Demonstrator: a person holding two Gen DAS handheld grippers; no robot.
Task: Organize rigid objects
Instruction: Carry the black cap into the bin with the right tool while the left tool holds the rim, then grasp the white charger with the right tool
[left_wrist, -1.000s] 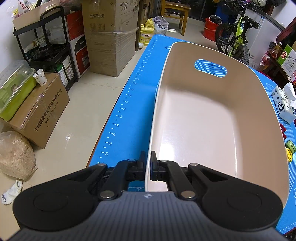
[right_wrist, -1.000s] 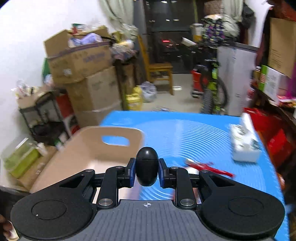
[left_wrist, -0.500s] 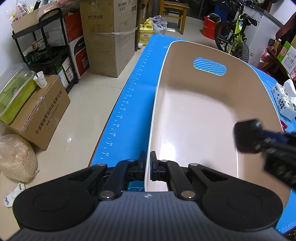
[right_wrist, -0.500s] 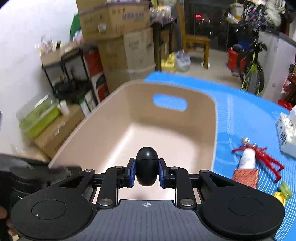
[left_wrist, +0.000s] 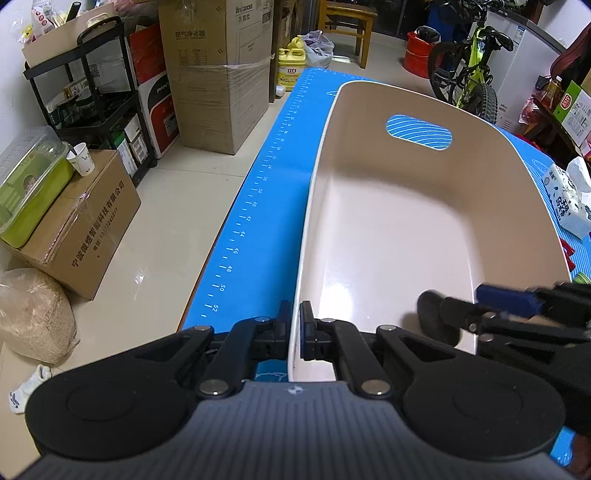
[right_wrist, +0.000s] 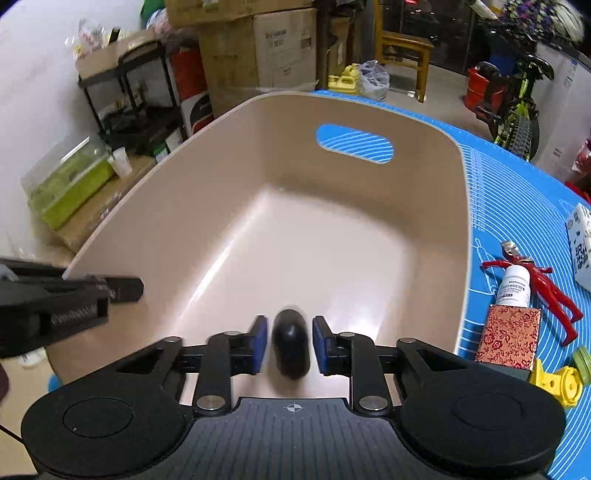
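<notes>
Black and egg-shaped, the small object (right_wrist: 291, 345) is sitting between the blue pads (right_wrist: 258, 341) of the right gripper (right_wrist: 290, 345), blurred, with a visible gap on either side, so the jaws are standing spread and it appears to be dropping free rather than being pinched. Its long axis is running along the fingers, pointing forward into the beige plastic bin (right_wrist: 424, 206), whose bare floor is lying directly below and ahead of the fingertips. That is the relation the move turns on: the object is hanging over the bin's near end, well inside its rim, so it should be landing on the floor of the bin. The right gripper is reaching in over the near right corner, tilted downward. The left gripper (left_wrist: 295, 328) is clamping the bin's near left wall (left_wrist: 306, 236), one pad outside and one inside, level with the blue mat (left_wrist: 266, 206), steadying the bin. On the mat just right of the bin, a red figure (right_wrist: 546, 280), a white bottle (right_wrist: 515, 286), a red patterned box (right_wrist: 508, 339) and a yellow toy (right_wrist: 557, 384) are lying, nearer the right gripper, which looks best placed to be fetching them.
</notes>
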